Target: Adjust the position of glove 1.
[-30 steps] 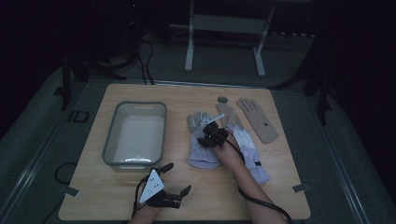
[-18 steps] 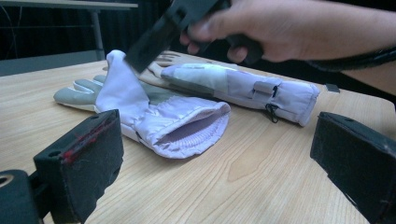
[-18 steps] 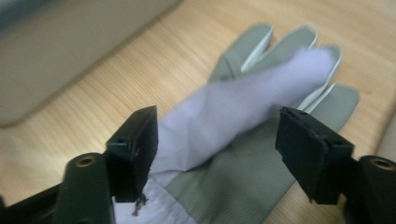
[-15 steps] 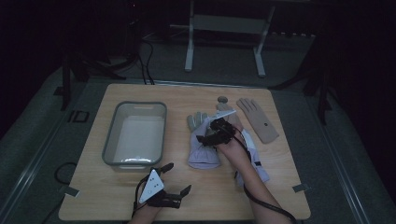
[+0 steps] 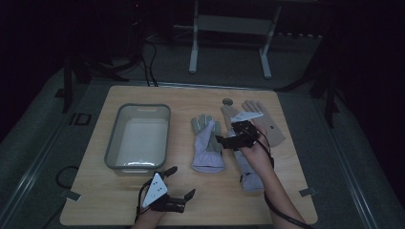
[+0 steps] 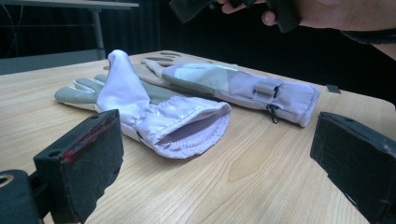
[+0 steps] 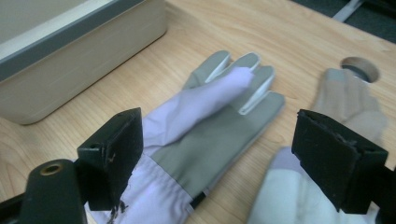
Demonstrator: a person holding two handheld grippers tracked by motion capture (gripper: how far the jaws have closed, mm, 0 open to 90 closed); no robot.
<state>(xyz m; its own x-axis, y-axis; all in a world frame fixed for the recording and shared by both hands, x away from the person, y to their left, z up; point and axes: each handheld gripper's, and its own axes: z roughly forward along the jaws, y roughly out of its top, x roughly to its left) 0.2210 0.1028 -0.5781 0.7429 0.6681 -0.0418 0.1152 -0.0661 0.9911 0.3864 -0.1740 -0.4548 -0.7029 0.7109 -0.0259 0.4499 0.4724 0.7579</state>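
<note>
A lavender and grey glove [image 5: 206,143] lies flat mid-table, a lavender flap folded over its grey palm [image 7: 219,116] [image 6: 159,116]. A second lavender glove [image 5: 249,171] [image 6: 243,84] lies to its right, partly under the person's right forearm. A tan glove [image 5: 265,124] [image 7: 350,98] lies beyond that. My right gripper [image 5: 228,135] [image 7: 219,135] hovers above the two lavender gloves. Its jaws have just been opening and nothing is between them. My left gripper [image 5: 180,182] [image 6: 217,128] rests open near the front edge, pointing at the middle glove's cuff.
A grey plastic bin [image 5: 117,143] [image 7: 70,51] stands at the table's left, its inside bare. A round hole [image 5: 228,101] [image 7: 358,69] sits in the tabletop beyond the gloves. A desk frame stands on the dark floor behind the table.
My right gripper has let go of the middle glove, opened its jaws and risen up and to the right. The left gripper has stayed put.
</note>
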